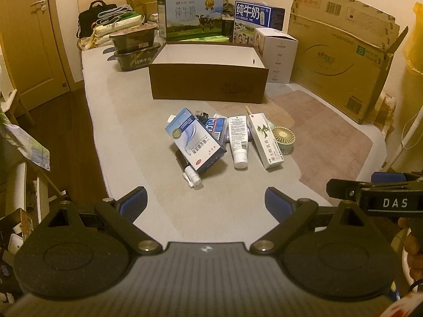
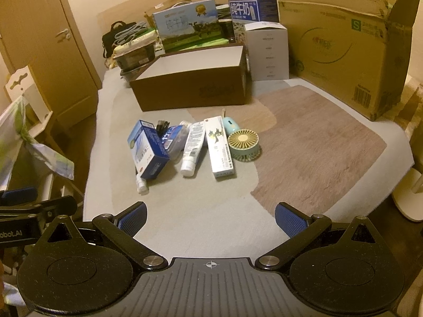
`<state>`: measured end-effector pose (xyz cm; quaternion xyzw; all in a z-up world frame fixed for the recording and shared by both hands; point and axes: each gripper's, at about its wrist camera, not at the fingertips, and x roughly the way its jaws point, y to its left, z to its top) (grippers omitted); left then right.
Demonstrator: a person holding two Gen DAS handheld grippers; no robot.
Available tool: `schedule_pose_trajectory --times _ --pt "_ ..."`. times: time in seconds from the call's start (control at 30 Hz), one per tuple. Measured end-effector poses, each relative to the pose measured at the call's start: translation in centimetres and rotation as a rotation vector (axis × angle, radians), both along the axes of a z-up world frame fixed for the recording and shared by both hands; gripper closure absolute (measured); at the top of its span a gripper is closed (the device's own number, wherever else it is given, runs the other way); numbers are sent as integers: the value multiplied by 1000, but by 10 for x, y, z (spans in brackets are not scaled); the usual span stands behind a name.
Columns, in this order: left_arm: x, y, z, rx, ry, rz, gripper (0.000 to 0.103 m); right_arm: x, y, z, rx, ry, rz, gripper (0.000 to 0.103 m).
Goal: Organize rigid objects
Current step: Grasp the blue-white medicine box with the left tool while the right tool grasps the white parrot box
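Note:
A pile of small items lies mid-bed: a blue medicine box [image 1: 194, 141] [image 2: 148, 150] over a white spray bottle [image 1: 193, 178], a white tube [image 1: 238, 140] [image 2: 193, 145], a long white carton [image 1: 265, 140] [image 2: 220, 146] and a small round fan [image 1: 283, 137] [image 2: 244, 141]. An open brown box [image 1: 208, 84] [image 2: 190, 89] stands behind them, its inside bare. My left gripper [image 1: 206, 203] is open and empty, well short of the pile. My right gripper [image 2: 211, 218] is open and empty too, equally far back.
Milk cartons [image 1: 193, 17], a white box [image 1: 276, 52], dark trays [image 1: 134, 47] and a black bag [image 1: 90, 18] crowd the bed's far end. A large cardboard box [image 1: 341, 52] stands at the right. A door [image 1: 29, 31] and wooden floor lie left of the bed.

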<state>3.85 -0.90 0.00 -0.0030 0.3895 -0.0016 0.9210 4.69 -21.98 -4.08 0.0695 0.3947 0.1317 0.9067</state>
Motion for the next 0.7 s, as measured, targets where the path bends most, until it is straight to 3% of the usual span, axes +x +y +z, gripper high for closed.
schedule_pose_trajectory --times 0.27,0.7 --pt "27 8 -11 -12 14 17 8 26 1 -6 2 -25 14 1" --pt "74 17 -36 -47 31 23 11 74 7 -22 4 -48 58 20"
